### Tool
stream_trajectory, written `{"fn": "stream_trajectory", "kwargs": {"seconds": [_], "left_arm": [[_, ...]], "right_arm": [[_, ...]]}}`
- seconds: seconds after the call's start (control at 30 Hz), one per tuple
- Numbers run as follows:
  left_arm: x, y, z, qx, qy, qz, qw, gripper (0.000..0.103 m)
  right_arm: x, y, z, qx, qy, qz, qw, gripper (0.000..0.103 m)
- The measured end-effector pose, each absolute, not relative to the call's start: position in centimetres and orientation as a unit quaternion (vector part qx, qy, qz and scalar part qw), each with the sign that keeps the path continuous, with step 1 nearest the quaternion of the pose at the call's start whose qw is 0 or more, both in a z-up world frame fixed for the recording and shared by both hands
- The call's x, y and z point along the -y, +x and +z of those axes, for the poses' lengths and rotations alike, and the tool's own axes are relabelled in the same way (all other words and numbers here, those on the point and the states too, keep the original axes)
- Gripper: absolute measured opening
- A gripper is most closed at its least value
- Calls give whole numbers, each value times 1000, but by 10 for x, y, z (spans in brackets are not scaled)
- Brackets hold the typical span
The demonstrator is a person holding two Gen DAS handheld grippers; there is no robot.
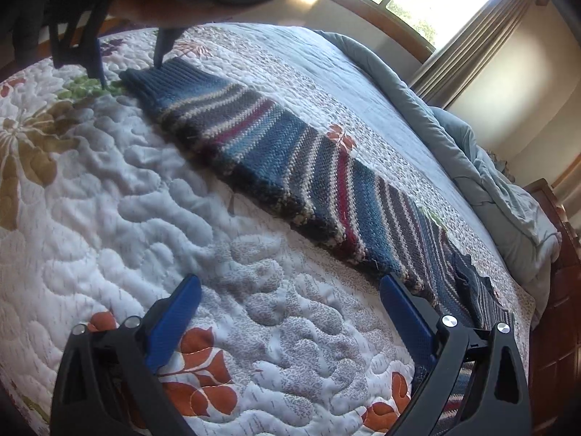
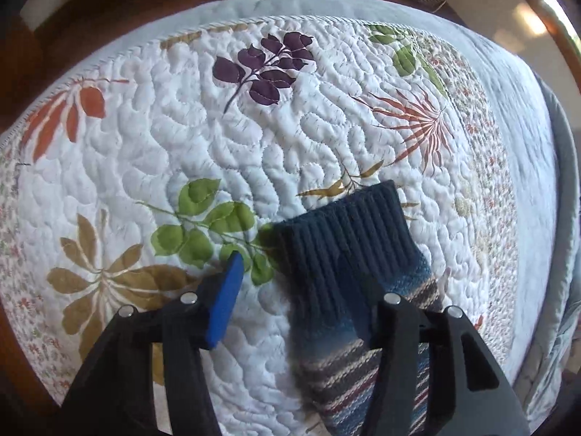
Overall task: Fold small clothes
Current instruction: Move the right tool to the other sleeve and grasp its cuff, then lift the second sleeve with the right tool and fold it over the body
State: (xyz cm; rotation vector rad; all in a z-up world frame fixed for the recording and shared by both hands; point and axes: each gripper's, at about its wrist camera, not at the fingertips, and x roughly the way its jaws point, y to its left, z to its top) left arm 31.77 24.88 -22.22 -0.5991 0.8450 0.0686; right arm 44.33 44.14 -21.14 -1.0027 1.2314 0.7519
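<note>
A long striped knit sock (image 1: 290, 167), blue, grey, cream and red, lies stretched flat on the quilted bedspread (image 1: 120, 210). Its dark blue ribbed cuff (image 2: 345, 243) shows in the right wrist view. My left gripper (image 1: 290, 290) is open at the toe end, its right finger at the sock's edge. My right gripper (image 2: 294, 283) is open at the cuff end, the left finger on the quilt and the right finger over the cuff. It also shows from afar in the left wrist view (image 1: 130, 72).
The white quilt has leaf prints in green (image 2: 203, 225), purple (image 2: 265, 69) and orange (image 1: 203, 374). A bunched light blue comforter (image 1: 490, 181) lies along the far side of the bed. A window with curtains (image 1: 472, 29) stands behind. Wooden floor (image 2: 109, 3) borders the bed.
</note>
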Motion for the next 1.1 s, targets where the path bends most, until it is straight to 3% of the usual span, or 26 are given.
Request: {"fn": "stream_trajectory", "kwargs": {"seconds": [0.3, 0.47, 0.7, 1.1], "left_arm": [[-253, 318, -222, -401, -289, 30, 869, 99], [-255, 317, -220, -395, -293, 29, 870, 99], [-256, 315, -213, -377, -288, 31, 880, 99], [-229, 303, -182, -313, -229, 18, 922, 99]], "right_arm": [[-444, 446, -231, -520, -468, 306, 645, 49], [-437, 457, -226, -516, -458, 294, 661, 14], [-417, 473, -189, -512, -405, 296, 697, 11], [-272, 504, -45, -488, -258, 283, 785, 11]]}}
